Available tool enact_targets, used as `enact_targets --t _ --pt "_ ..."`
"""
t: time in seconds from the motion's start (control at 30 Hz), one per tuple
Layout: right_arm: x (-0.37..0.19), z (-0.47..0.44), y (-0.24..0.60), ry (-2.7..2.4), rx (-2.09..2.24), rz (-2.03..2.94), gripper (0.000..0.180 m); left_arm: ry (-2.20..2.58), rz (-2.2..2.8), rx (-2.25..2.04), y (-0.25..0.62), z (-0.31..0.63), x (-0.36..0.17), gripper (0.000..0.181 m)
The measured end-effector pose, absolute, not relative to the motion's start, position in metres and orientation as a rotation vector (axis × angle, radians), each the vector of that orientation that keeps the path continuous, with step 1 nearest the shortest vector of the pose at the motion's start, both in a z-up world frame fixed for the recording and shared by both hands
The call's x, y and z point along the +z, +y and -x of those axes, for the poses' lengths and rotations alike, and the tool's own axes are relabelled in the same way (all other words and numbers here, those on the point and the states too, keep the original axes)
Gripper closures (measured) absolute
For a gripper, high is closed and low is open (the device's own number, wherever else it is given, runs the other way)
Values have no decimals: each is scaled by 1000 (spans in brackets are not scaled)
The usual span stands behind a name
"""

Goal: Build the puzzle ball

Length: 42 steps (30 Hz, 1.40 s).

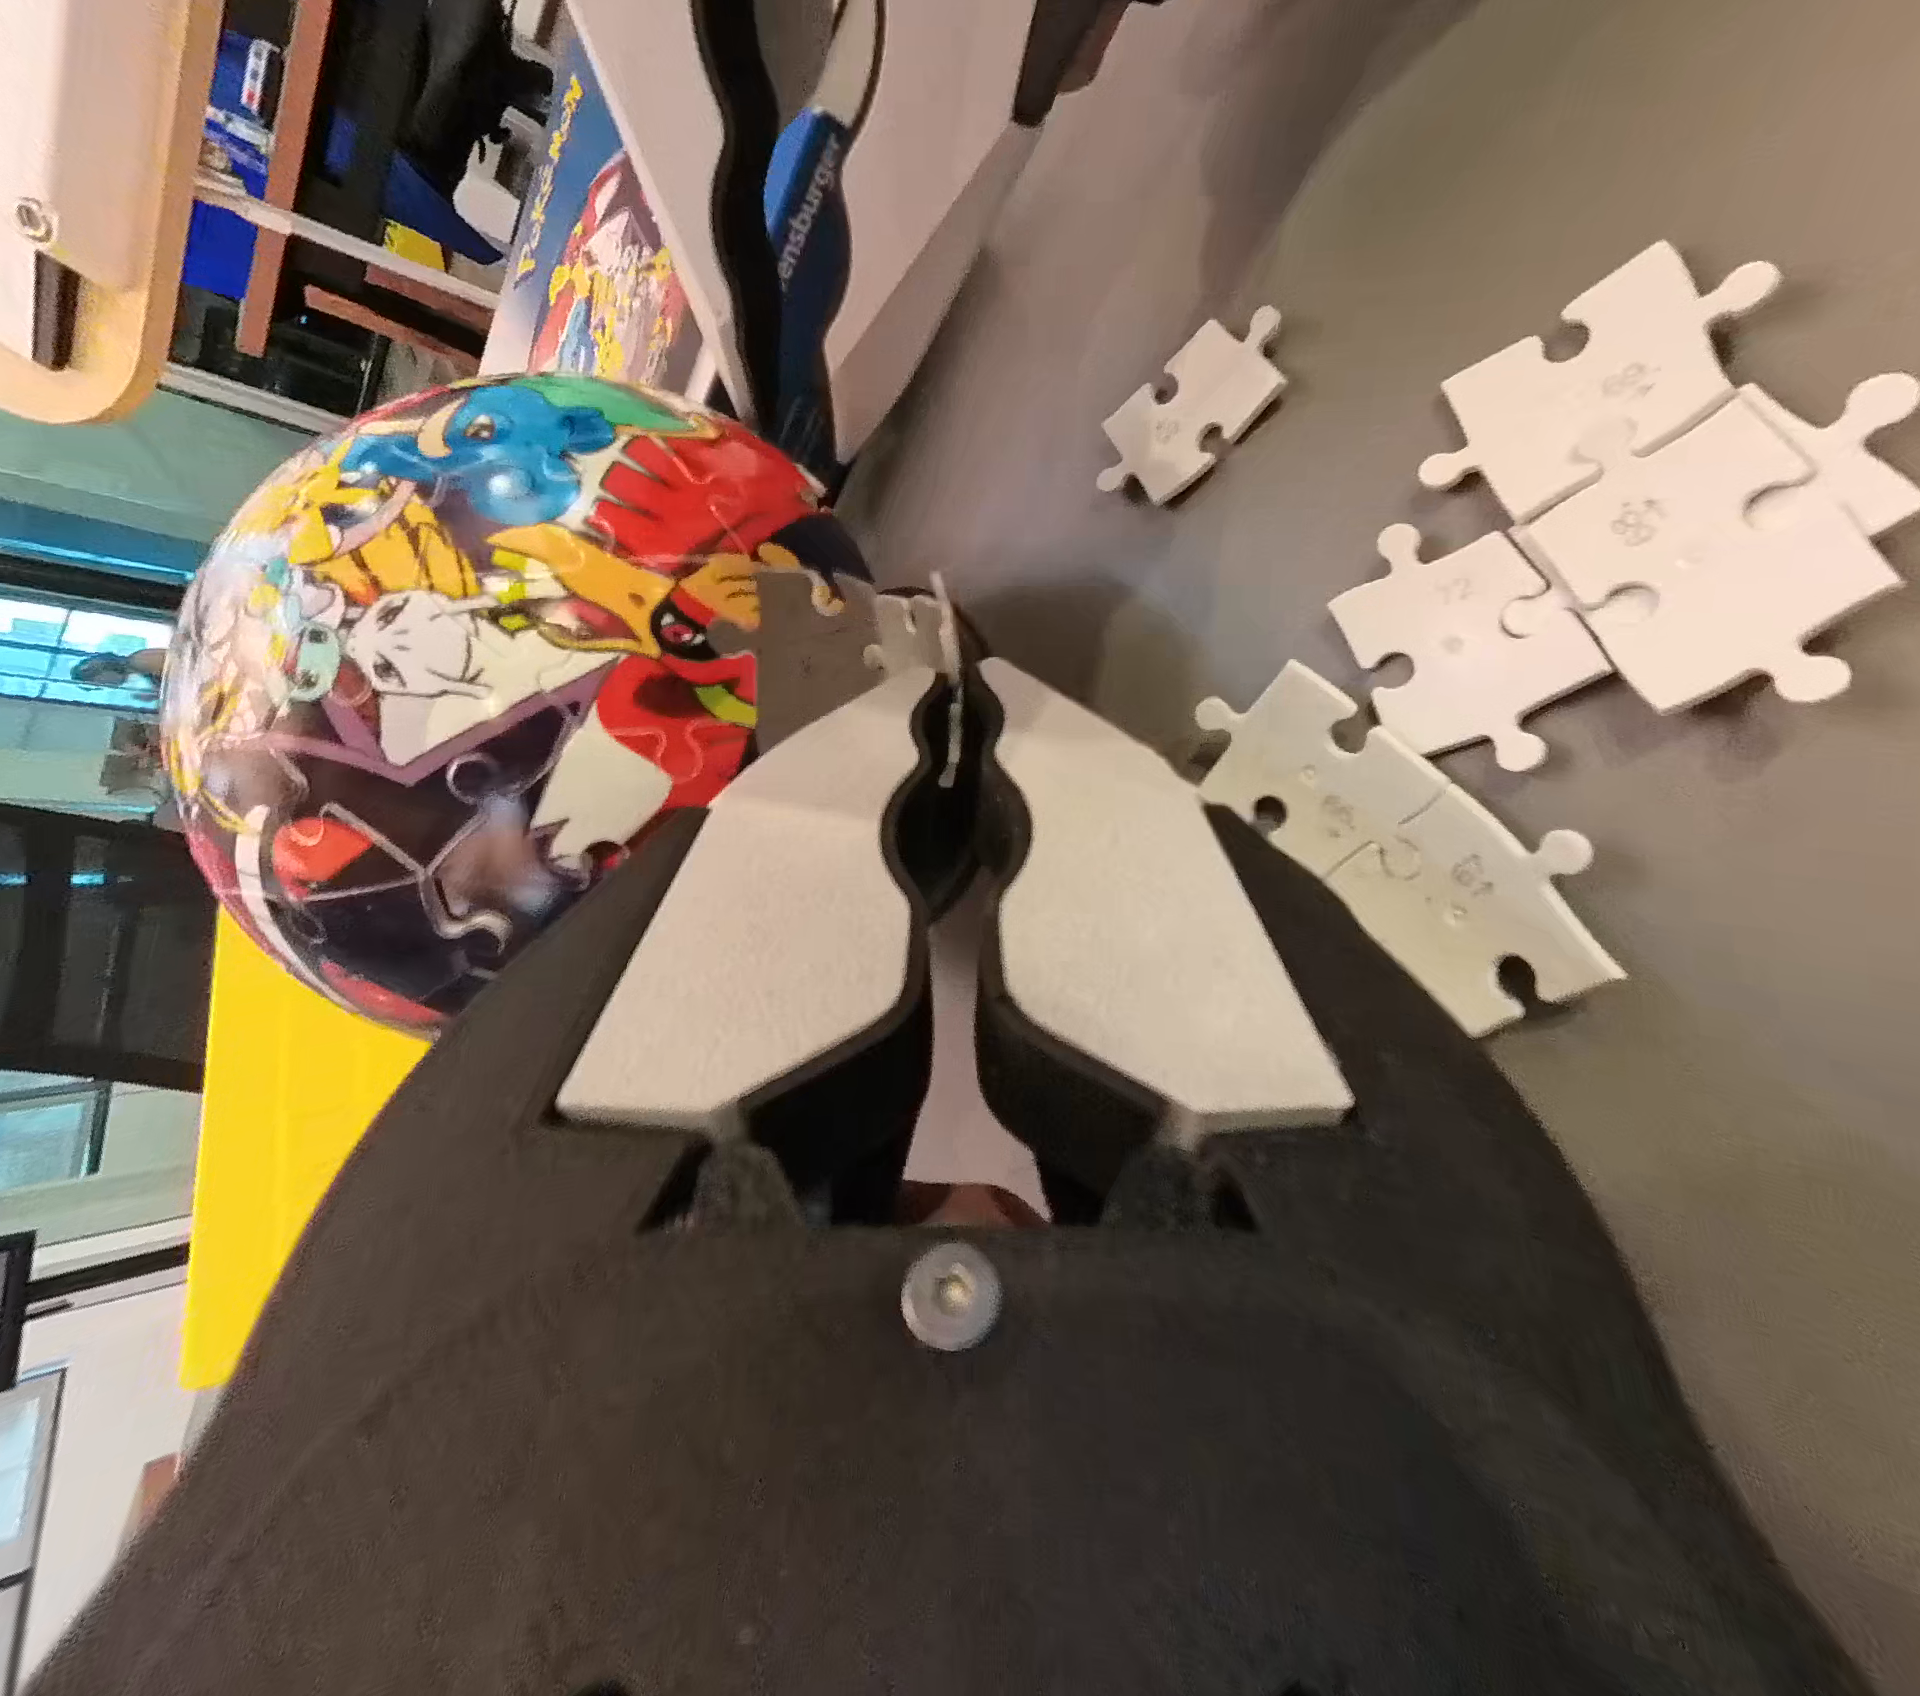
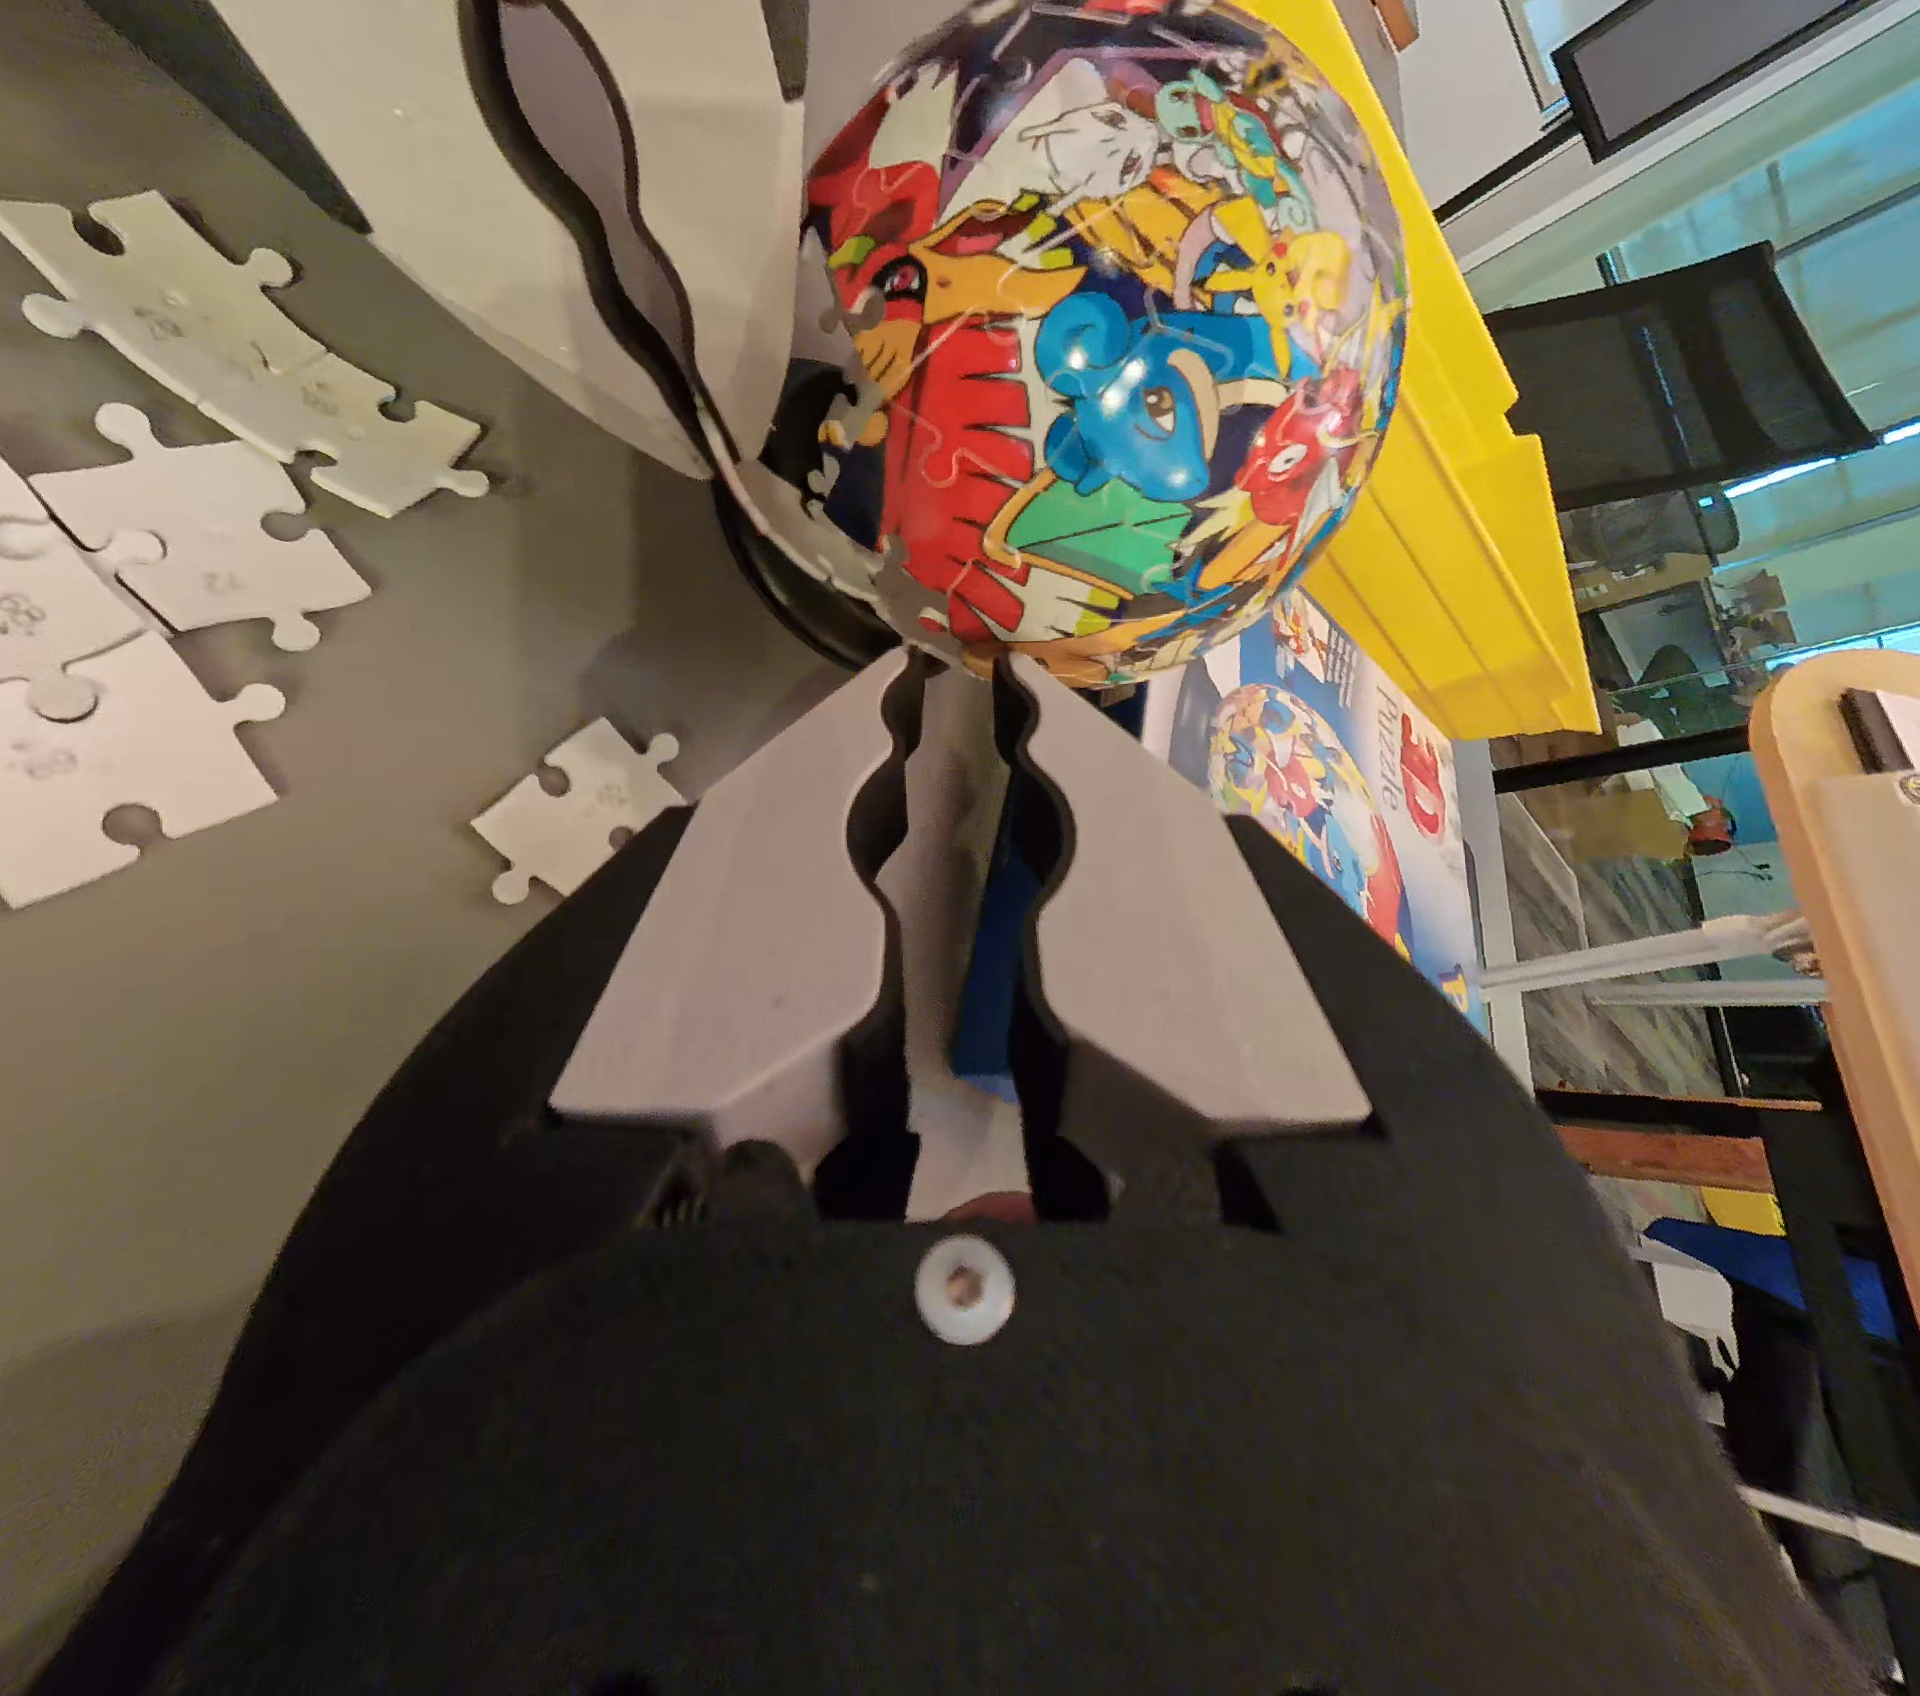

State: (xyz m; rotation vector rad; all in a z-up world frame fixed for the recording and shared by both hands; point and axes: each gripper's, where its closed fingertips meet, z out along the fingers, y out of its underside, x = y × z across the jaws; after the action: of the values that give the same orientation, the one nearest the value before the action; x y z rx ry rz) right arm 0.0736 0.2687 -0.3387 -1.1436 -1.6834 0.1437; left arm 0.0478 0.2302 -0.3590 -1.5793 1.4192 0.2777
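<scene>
**Both jaws nearly together at open rim of puzzle ball**

Jaws of left gripper [image 1: 958, 678] nearly together, pinching thin white curved puzzle piece [image 1: 953, 737] edge-on between black wavy pads; piece tip at gap in ball shell. Jaws of right gripper [image 2: 956, 672] narrow, only a slim gap between them, tips at underside edge of ball; cannot tell if clamped on shell edge or just touching.

Glossy multicoloured cartoon-printed plastic puzzle ball [image 2: 1122, 316] mostly assembled, held up off grey table [image 1: 1558, 88], between both grippers. Open unfinished area with jagged tab edges facing table side; grey inner surface visible through gap in left wrist view. Ball seated against black round stand ring [image 2: 800, 607], partly hidden.

Loose white blank-side puzzle pieces [image 1: 1621, 503] scattered on grey table, backs up, faint embossed marks on them. Cluster of overlapping pieces near far table edge in left wrist view; joined pair [image 1: 1403, 857] just beside left gripper finger; single small piece [image 1: 1195, 410] apart from cluster, nearer right gripper.

Blue printed cardboard puzzle box [image 2: 1340, 815] lying beyond ball, near yellow plastic bin [image 2: 1455, 503]. Black monitor [image 2: 1714, 15] and shelving in background, blurry.
</scene>
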Motion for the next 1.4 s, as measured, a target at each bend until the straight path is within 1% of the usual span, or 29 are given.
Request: enact_targets --t 0.73,0.8,0.93,1.4 --pt "-338 -71 254 -1701 239 1121 172 1409 1622 239 234 -43 -365 178" --pt "-339 -72 251 -1714 261 1112 170 1405 1623 236 235 -42 -364 178" --pt "-341 -71 244 -1734 327 1118 160 1405 1629 227 236 -42 -365 178" --pt "-347 -71 238 -1752 372 1121 159 1378 1650 195 240 -41 -364 179"
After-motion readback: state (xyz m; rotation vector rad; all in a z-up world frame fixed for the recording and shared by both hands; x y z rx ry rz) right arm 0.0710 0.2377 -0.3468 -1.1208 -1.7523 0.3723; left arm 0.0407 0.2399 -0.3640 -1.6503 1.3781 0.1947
